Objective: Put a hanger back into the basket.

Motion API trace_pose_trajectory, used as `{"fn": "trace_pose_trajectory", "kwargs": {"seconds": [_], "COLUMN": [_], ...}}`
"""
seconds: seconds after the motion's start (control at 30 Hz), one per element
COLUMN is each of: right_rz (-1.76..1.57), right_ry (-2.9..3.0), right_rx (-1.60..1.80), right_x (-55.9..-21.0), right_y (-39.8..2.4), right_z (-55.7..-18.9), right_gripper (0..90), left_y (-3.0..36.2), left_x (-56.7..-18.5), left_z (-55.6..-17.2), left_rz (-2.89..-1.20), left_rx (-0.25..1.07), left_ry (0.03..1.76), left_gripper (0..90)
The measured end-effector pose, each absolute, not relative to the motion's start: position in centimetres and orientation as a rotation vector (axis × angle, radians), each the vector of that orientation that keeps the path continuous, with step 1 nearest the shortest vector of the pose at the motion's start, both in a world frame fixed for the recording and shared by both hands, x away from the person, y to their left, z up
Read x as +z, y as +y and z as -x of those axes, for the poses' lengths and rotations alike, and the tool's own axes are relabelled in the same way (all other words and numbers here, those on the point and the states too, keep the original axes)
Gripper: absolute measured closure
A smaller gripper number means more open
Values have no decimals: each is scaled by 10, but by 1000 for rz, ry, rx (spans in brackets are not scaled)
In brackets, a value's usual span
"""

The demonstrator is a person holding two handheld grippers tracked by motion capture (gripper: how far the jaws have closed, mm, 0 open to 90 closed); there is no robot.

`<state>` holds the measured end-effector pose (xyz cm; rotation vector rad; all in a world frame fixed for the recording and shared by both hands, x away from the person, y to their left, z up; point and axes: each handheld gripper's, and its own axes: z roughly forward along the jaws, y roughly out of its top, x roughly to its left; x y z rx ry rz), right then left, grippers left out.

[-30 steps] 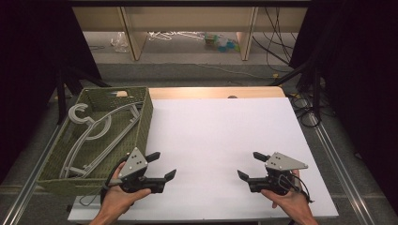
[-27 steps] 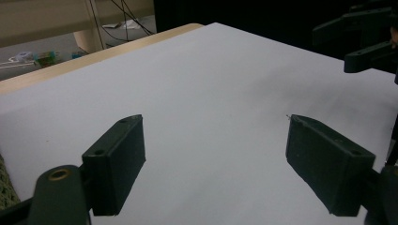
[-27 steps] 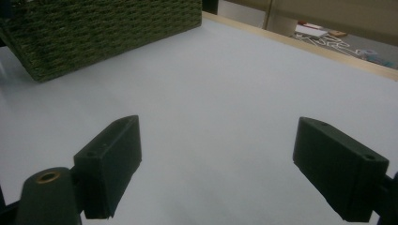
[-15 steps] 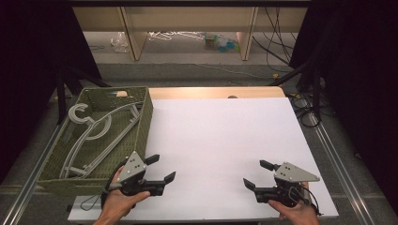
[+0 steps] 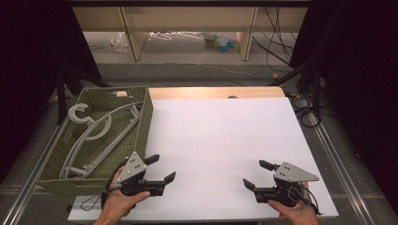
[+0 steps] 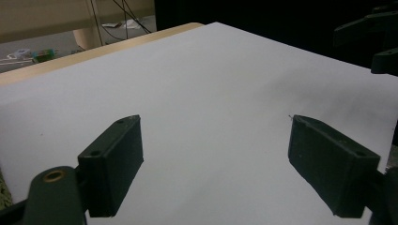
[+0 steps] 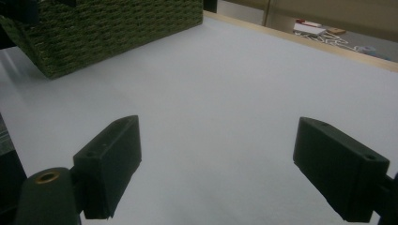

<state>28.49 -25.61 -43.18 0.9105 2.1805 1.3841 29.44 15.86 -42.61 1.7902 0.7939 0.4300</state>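
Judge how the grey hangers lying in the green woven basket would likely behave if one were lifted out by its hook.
The hangers look like thin, rigid plastic, so one would probably stay stiff and feel light. They lie overlapped in the basket, so lifting one may snag or drag another. Held by the hook, it would likely swing.

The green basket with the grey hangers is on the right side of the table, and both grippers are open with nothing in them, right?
Not quite. The green basket with the grey hangers sits at the left edge, as the high view shows. The left gripper and right gripper are indeed open and empty.
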Motion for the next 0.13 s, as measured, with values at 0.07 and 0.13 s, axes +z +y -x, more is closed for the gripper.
{"fn": "trace_pose_trajectory", "kwargs": {"seconds": [0.07,0.13], "right_rz": [-910,-914], "right_ry": [2180,2183], "right_rx": [1386,1384], "right_x": [-432,-432], "right_y": [-256,-256], "right_z": [-285,-285], "right_gripper": [164,164], "left_y": [159,159], "left_x": [-426,-426], "left_z": [-294,-295], "left_rz": [-1788,-1783], "left_rx": [429,426], "left_ry": [791,786], "left_gripper": [183,183]}}
